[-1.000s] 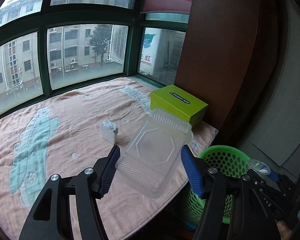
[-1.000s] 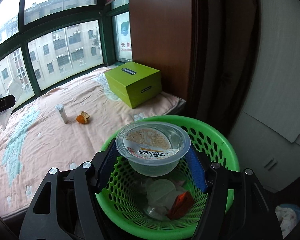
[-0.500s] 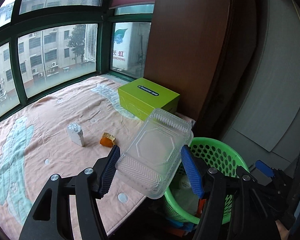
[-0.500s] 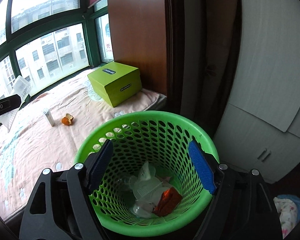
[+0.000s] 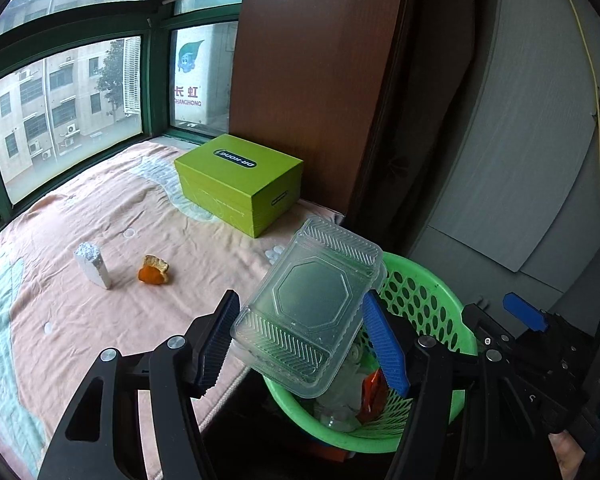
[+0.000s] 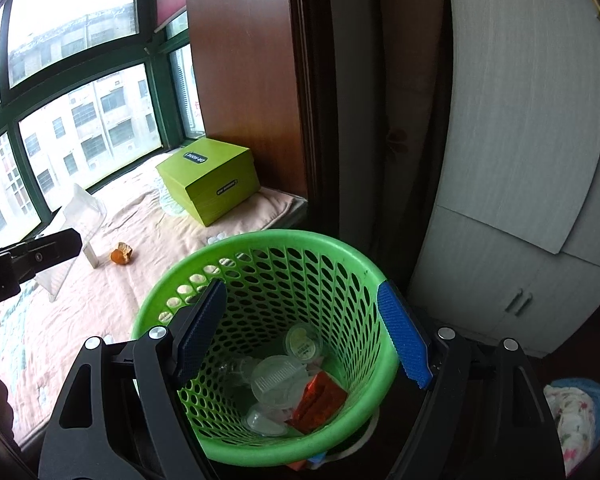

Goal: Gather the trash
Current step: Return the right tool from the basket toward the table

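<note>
Left gripper [image 5: 300,334]: its jaws pinch a clear plastic clamshell container [image 5: 310,306], one blue pad on each long side; the container tilts, its far end raised over the near rim of the basket.
Right gripper [image 6: 300,336]: its jaws have just been opening and now stand spread above the basket, with nothing between the pads.
Green basket [image 6: 352,256]: a perforated plastic bin standing on the floor just beside the edge of the bed; inside lie a sealed clear cup [image 6: 303,343], other clear plastic pieces and an orange-red wrapper [image 6: 320,398].
Bed [image 5: 112,216]: covered by a pink quilt with pale green print, set in a window bay.
Trash left on the bed: a small white block [image 5: 92,265] standing upright, and a piece of orange peel [image 5: 154,270] just beside it.
Green box [image 5: 240,184]: closed, on the bed near the wooden panel, well apart from the peel.
</note>
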